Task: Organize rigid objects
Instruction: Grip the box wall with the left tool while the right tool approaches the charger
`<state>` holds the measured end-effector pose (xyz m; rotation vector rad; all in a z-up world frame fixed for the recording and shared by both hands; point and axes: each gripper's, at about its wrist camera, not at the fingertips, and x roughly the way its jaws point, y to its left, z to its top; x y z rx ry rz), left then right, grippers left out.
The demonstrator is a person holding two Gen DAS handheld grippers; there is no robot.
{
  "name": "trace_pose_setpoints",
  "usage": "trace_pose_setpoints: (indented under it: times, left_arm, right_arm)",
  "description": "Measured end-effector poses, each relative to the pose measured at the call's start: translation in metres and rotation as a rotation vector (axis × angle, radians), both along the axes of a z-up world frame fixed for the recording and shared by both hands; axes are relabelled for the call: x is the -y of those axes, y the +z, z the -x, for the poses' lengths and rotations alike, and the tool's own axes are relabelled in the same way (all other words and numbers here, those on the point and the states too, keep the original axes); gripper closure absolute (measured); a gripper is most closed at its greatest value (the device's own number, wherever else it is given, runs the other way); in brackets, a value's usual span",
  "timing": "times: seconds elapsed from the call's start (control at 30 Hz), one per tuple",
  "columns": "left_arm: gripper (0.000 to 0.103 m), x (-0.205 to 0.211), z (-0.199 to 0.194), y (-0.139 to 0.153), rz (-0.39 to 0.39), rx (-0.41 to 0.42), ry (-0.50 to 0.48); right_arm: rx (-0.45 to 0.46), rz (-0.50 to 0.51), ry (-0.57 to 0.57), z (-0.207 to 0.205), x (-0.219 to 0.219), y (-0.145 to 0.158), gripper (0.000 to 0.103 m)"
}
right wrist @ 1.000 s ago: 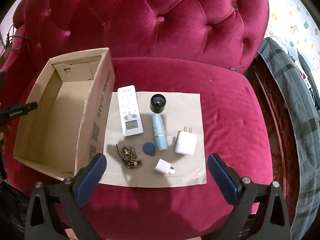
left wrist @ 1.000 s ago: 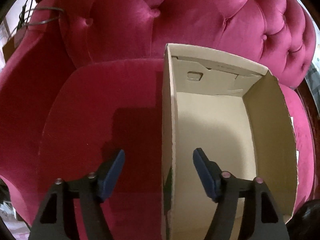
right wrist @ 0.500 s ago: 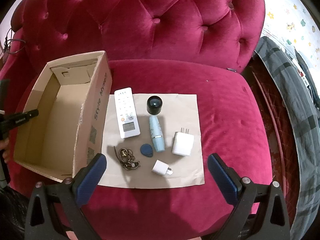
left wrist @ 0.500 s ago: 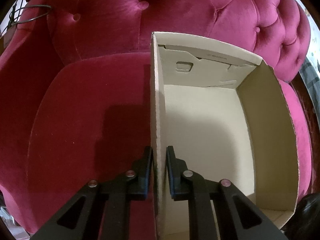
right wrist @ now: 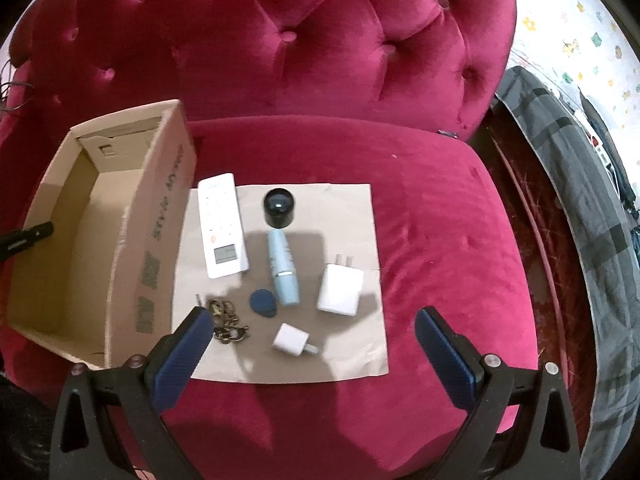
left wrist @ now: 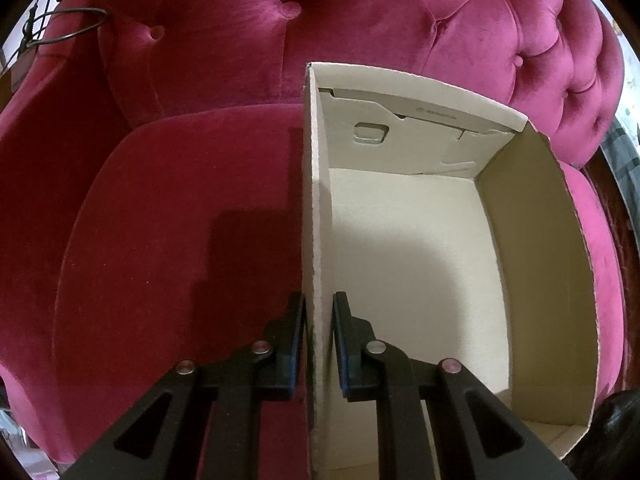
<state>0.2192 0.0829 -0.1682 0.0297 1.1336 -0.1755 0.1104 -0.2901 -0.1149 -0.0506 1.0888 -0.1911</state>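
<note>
Left wrist only — left gripper clamps box wall.

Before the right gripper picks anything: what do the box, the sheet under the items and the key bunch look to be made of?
Box: corrugated cardboard, matte tan; the raw wall edge shows where the left gripper clamps it. Sheet: thin brown paper, probably kraft; it lies flat with a faint crease. Key bunch: dull brass-toned metal, apparently, too small to be sure.
</note>
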Motion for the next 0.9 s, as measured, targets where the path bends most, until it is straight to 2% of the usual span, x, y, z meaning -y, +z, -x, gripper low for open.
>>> trace_pose_setpoints:
  times: [0.27,0.37,0.47,0.67,0.9]
  left_arm:
    - [0.088,0.001,0.001,0.0,-0.013,0.005,-0.005]
    - [0.088,0.003,0.002,-0.001,-0.024,0.009,-0.005]
    - [0.088,0.0,0.0,-0.001,-0.003,0.001,0.007]
    - [0.088,0.0,-0.001,-0.002,-0.002,0.004,0.004]
    - [0.088,-0.001,0.001,-0.003,0.001,0.009,0.005]
  right_arm:
    - [-0.021,-0.008,-0.03,-0.017,0.027,-0.018,0.001]
    - [-0.037,0.03,-0.025,-0.026,0.031,-0.029,0.001]
    - [-0.053,0.04,-0.017,-0.034,0.036,-0.042,0.001]
    - [-0.094,-0.034,-0.052,-0.052,0.055,-0.068,0.002]
    - [-0.148,-0.044,-0.066,-0.065,0.063,-0.101,0.005]
